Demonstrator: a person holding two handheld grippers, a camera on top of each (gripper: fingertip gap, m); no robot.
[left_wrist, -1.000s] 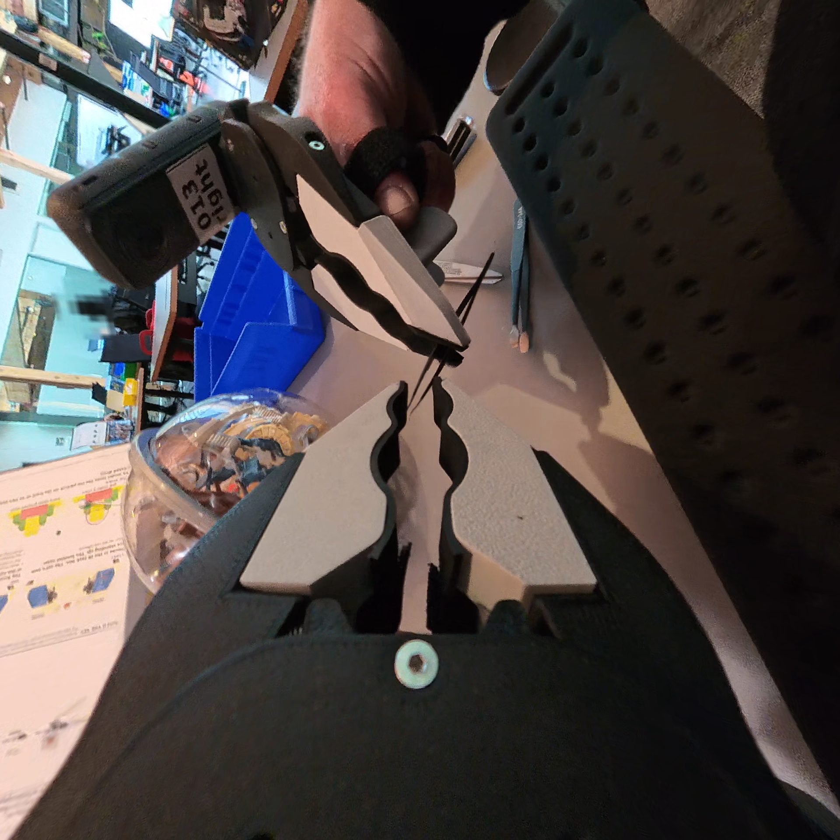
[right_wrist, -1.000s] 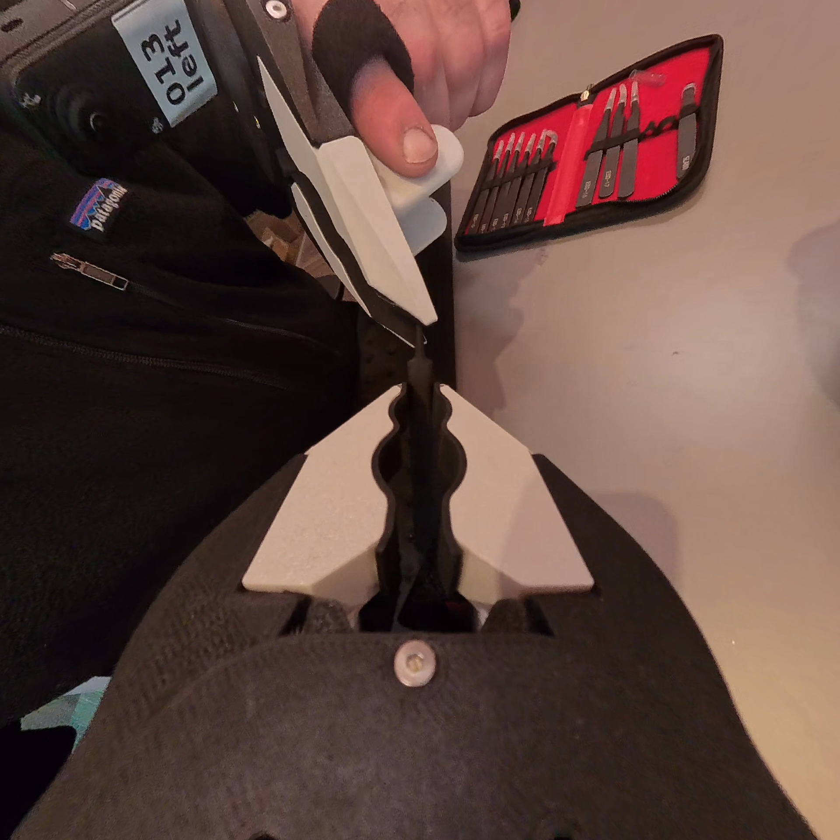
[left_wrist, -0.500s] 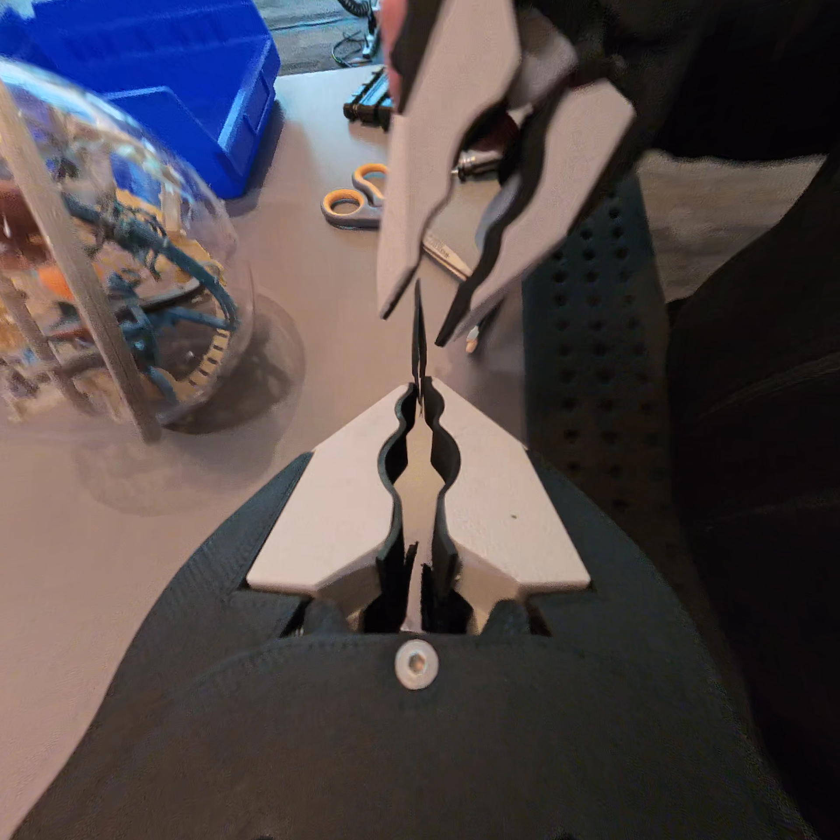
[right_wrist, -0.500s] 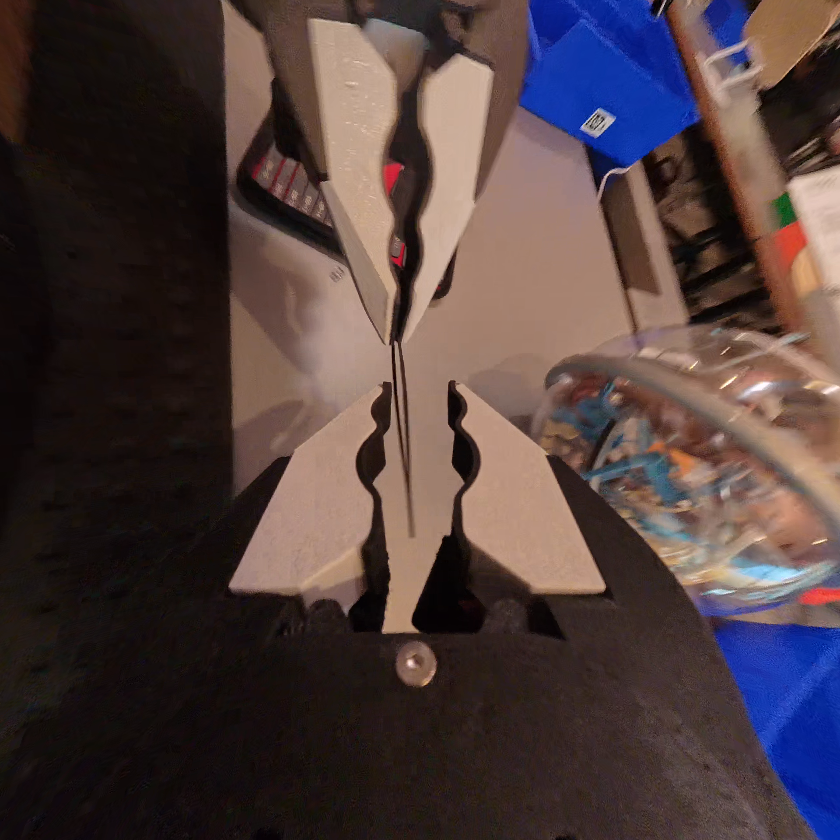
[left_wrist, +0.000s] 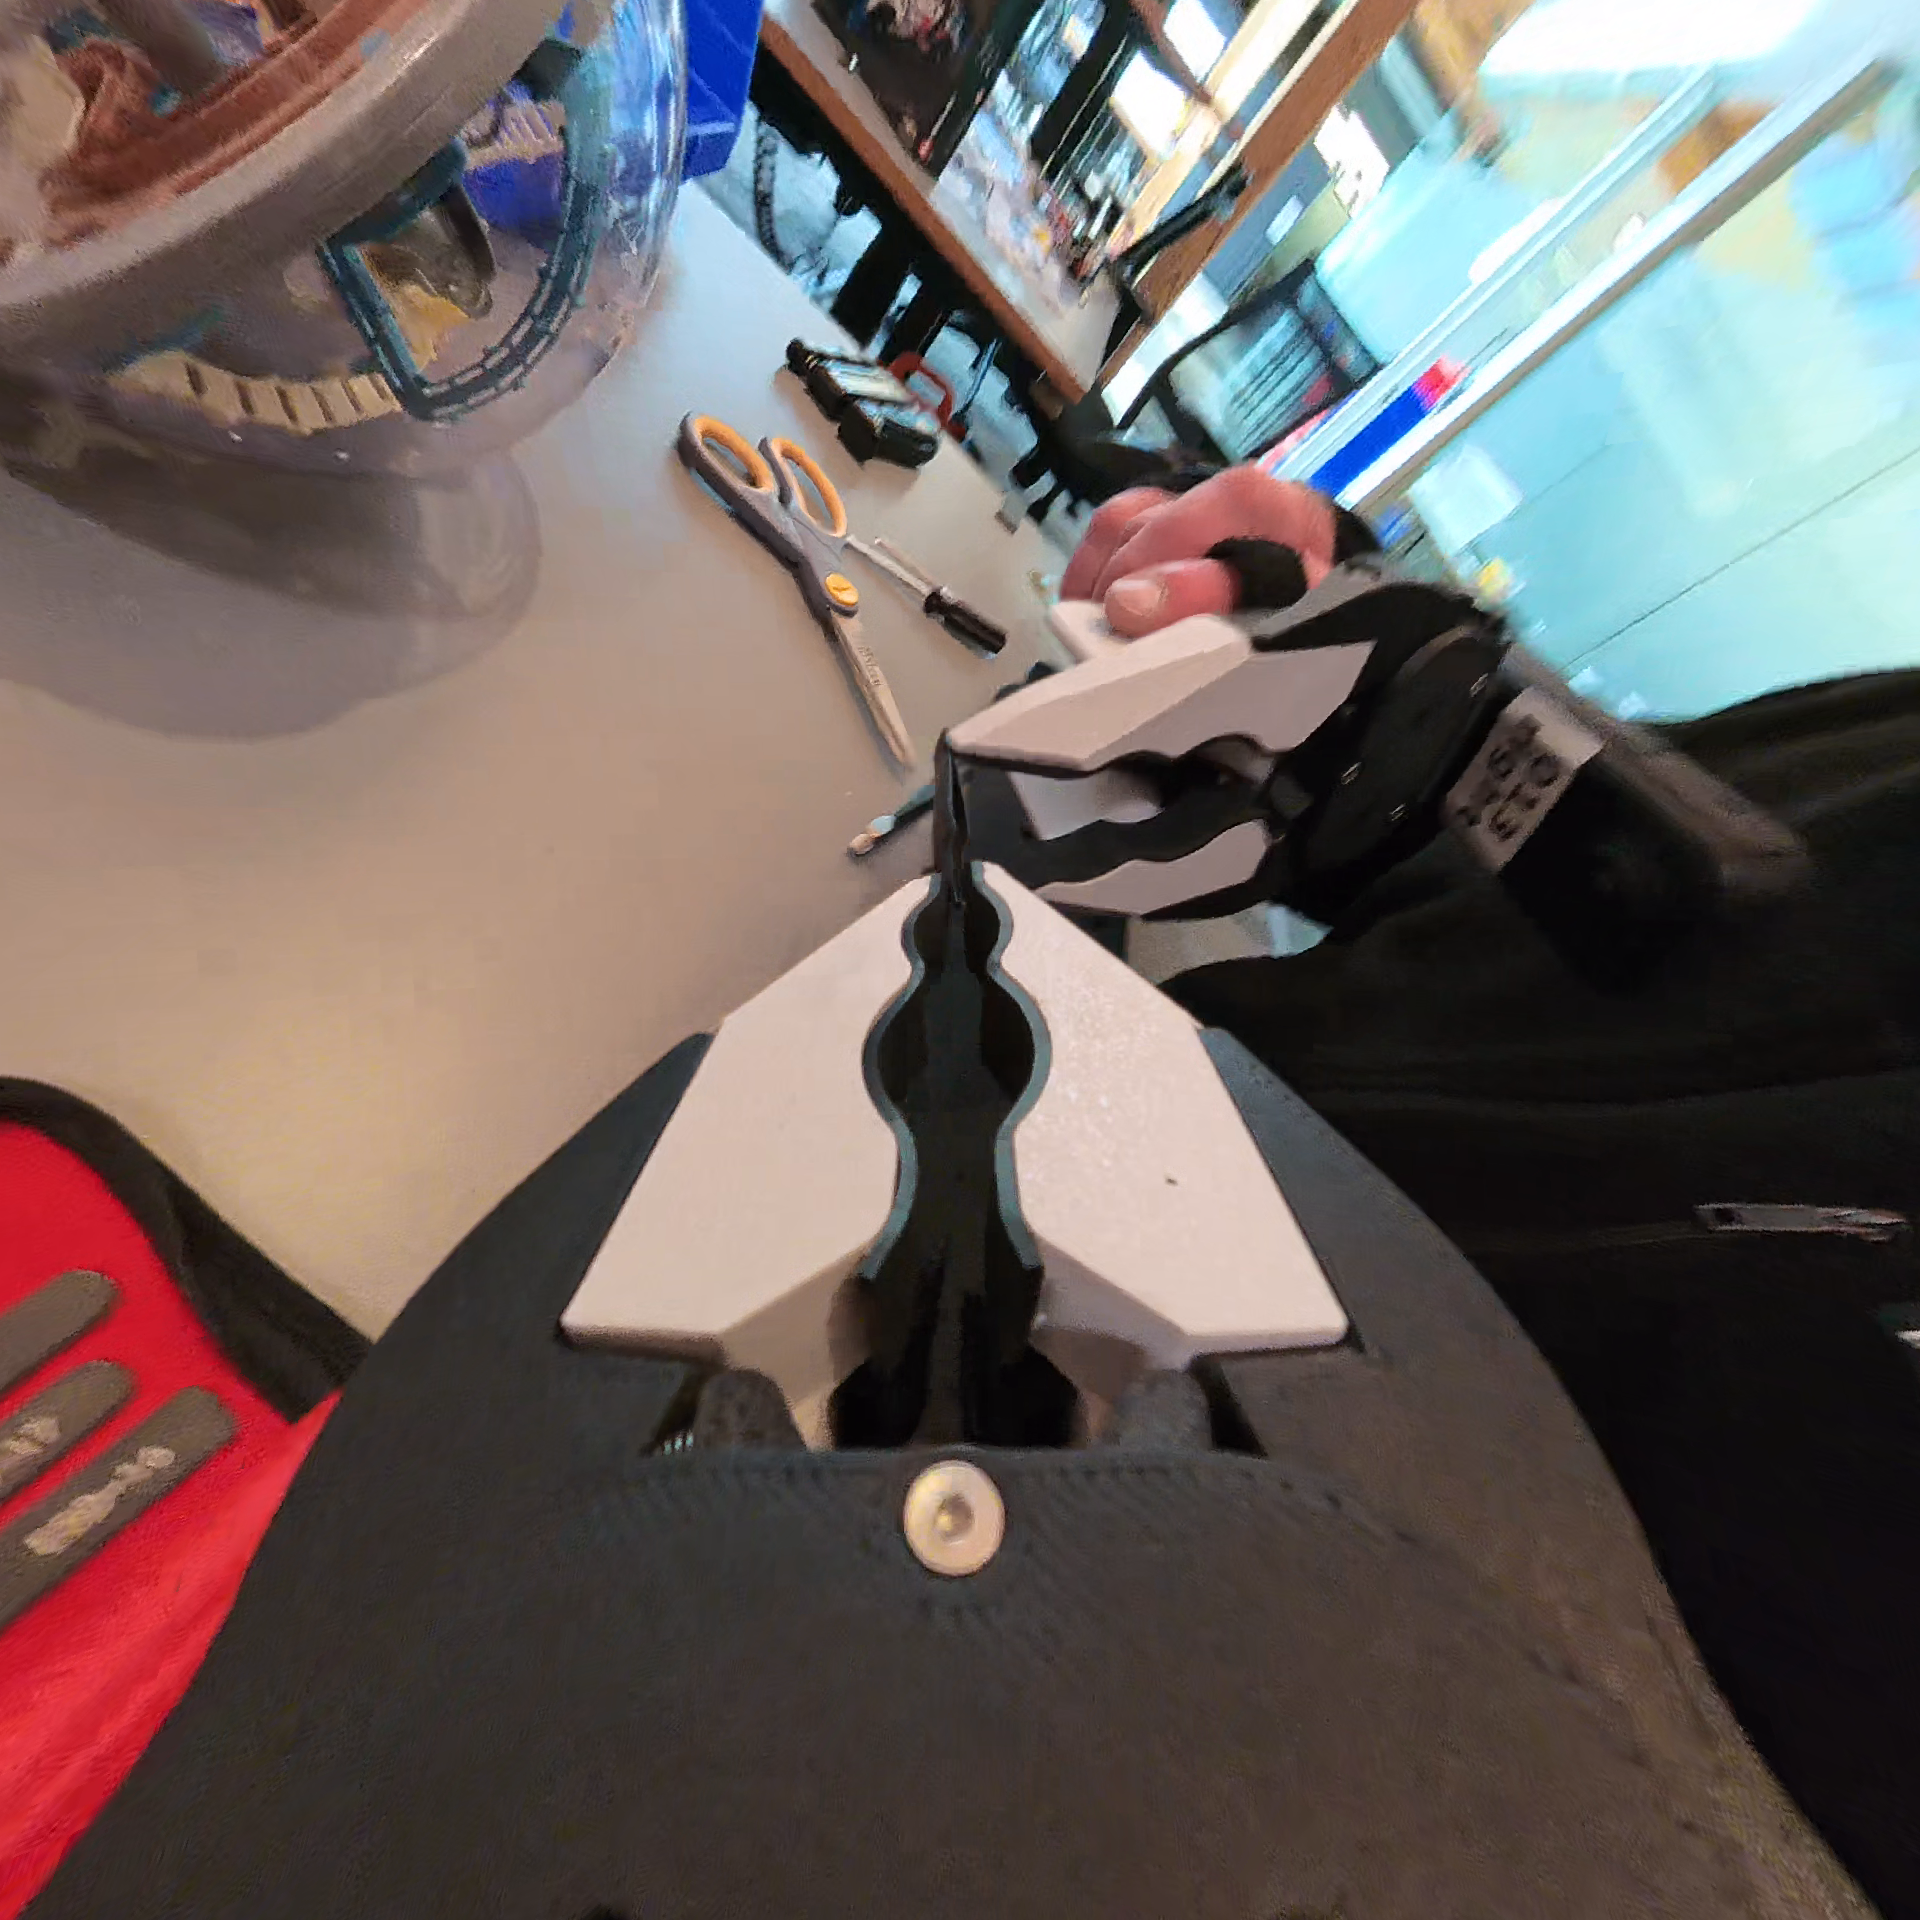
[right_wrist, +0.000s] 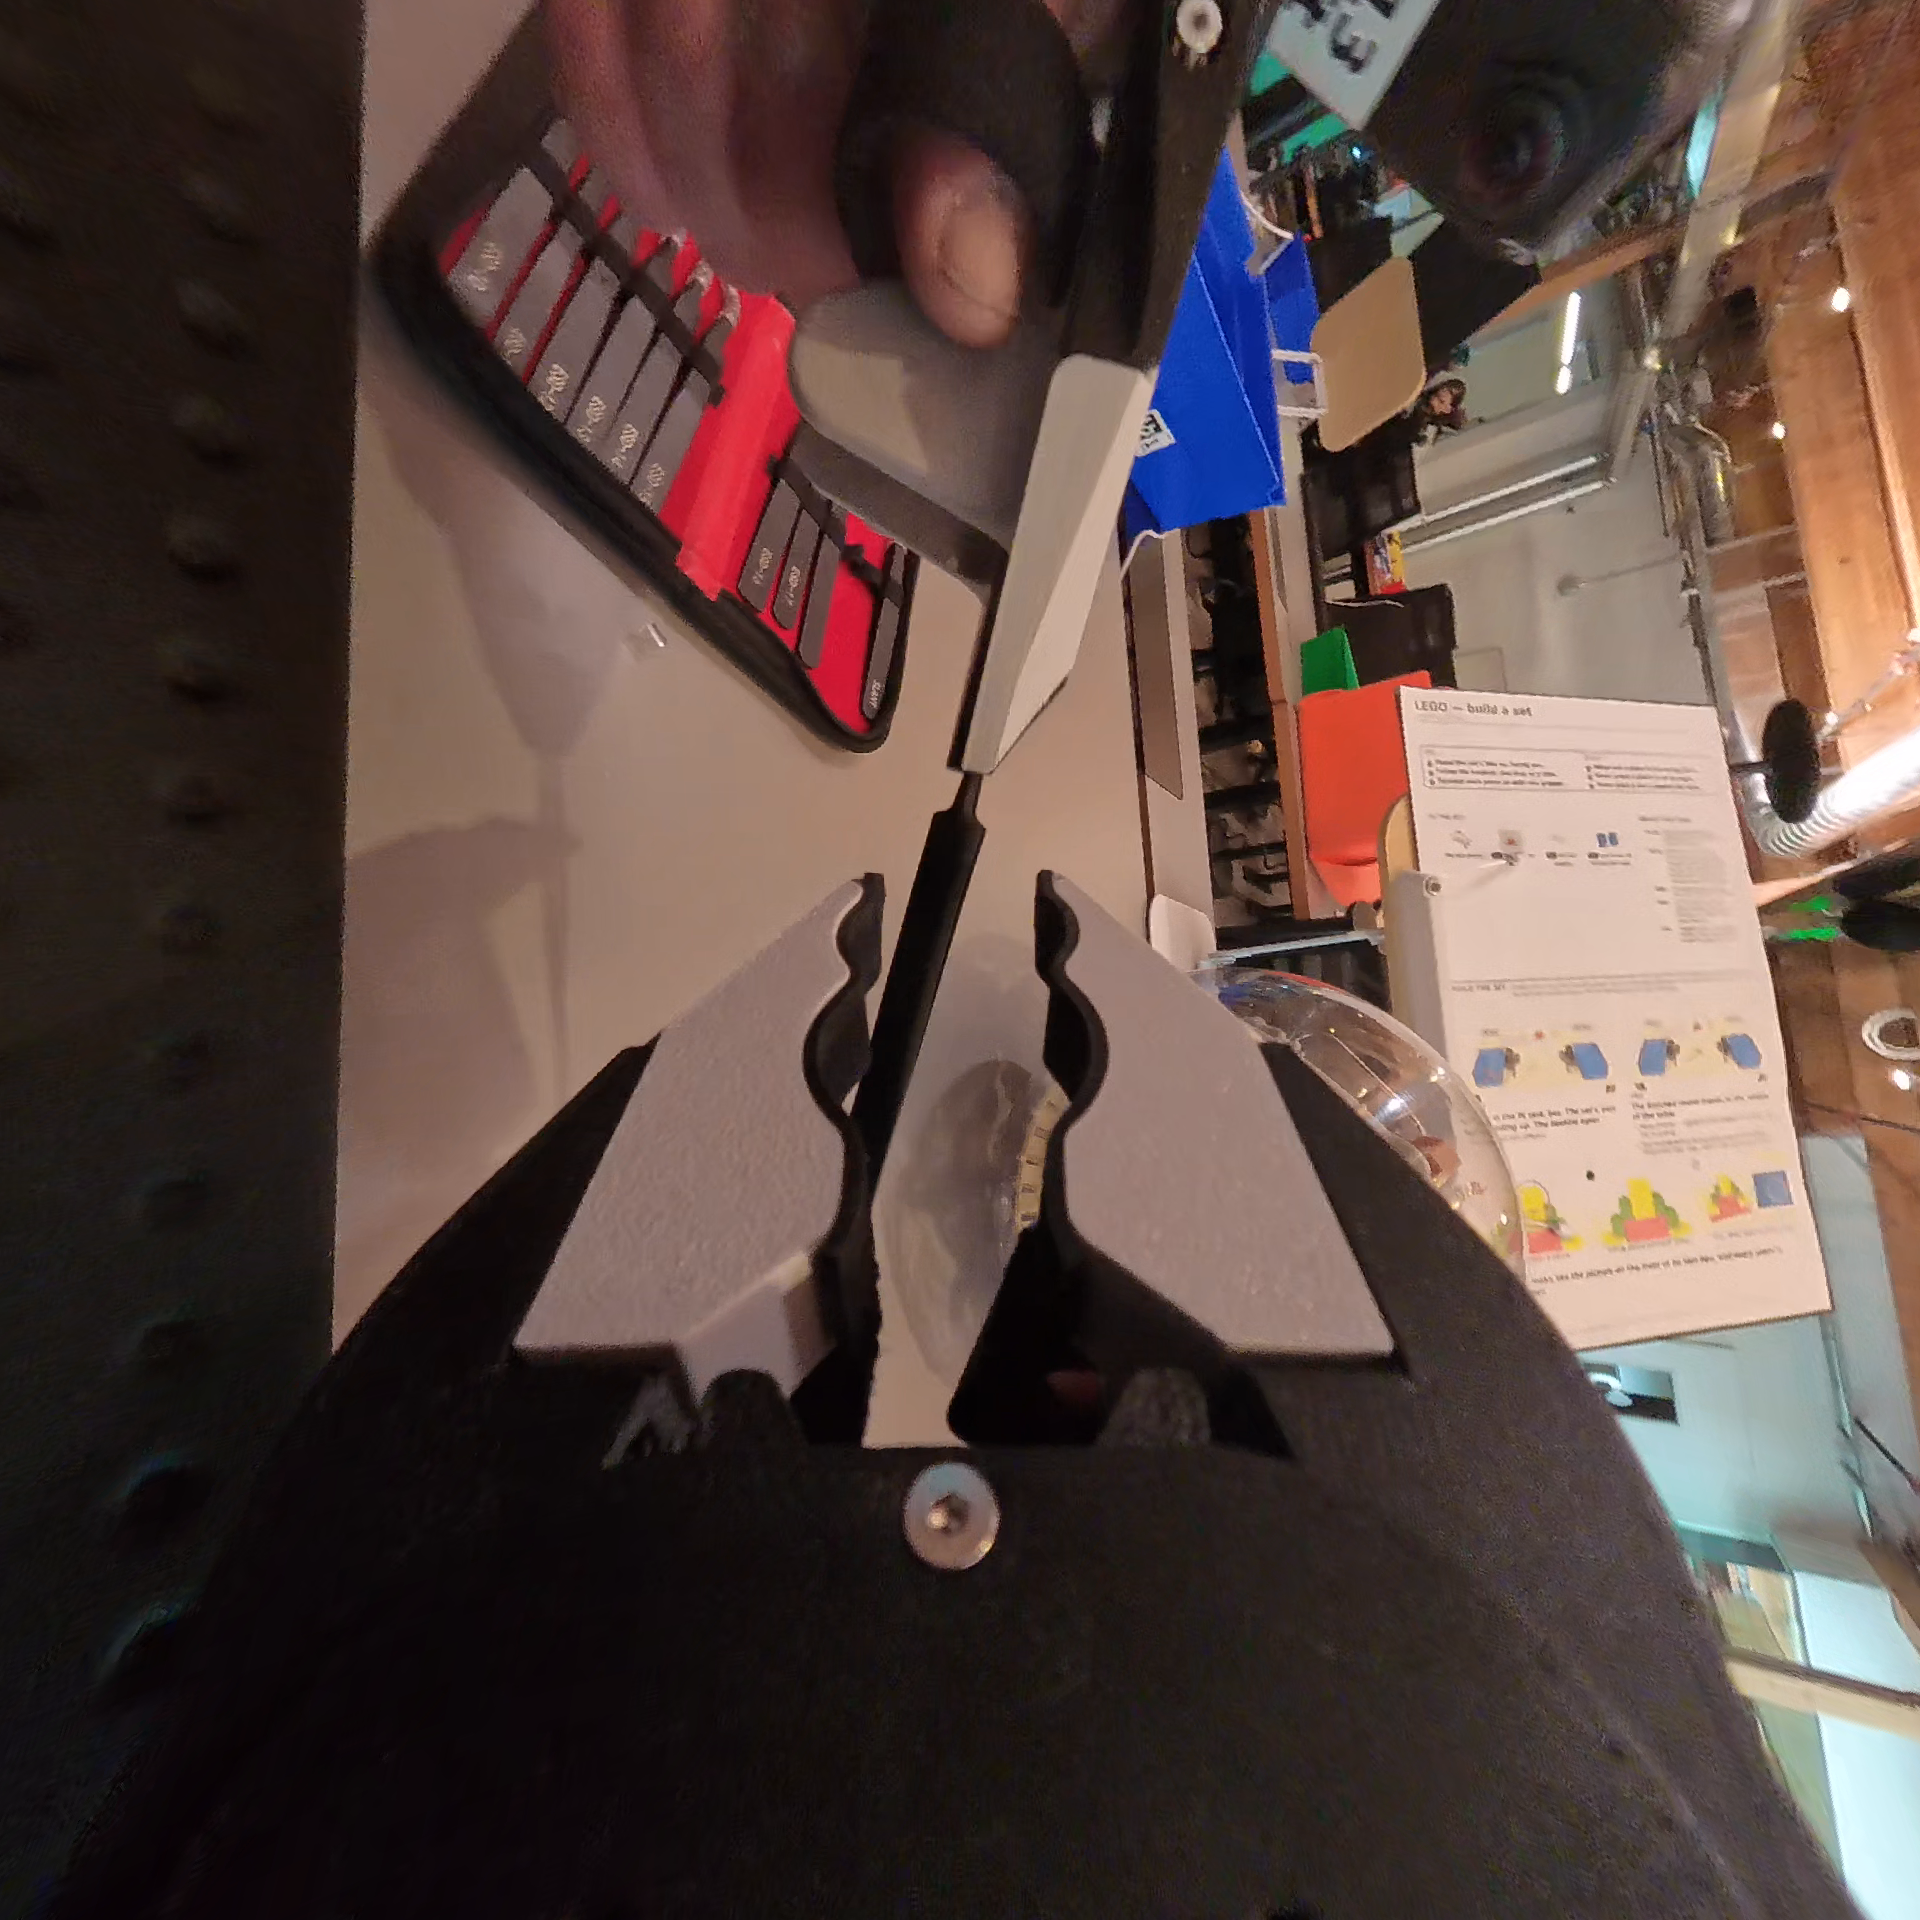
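Note:
My left gripper (left_wrist: 954, 883) is shut on the thin end of a pair of black tweezers (left_wrist: 948, 810). The tweezers stick out ahead into the jaws of my right gripper (left_wrist: 997, 821), which a hand holds close by on the right. In the right wrist view my right gripper (right_wrist: 958, 883) is open. The tweezers (right_wrist: 914, 987) lie slanted between its fingers, close along the left pad (right_wrist: 847, 1039), and the pads do not press on them. The left gripper (right_wrist: 971, 764) shows there just ahead, pinching the tweezers' far end.
An open red tweezer case (right_wrist: 727, 468) lies on the grey table (left_wrist: 364, 883); it also shows in the left wrist view (left_wrist: 104, 1455). A clear sphere with coloured parts (left_wrist: 312, 208), scissors (left_wrist: 800, 540), a screwdriver (left_wrist: 935, 603), blue bins (right_wrist: 1205, 395) and an instruction sheet (right_wrist: 1600, 987) stand around. A dark perforated surface (right_wrist: 156, 727) is at the left. Less than 4 cm separates the two grippers' tips.
The right gripper, shut on the tweezers a second ago, has opened. The left gripper has closed on their thin end. Both grippers have swung round over the table.

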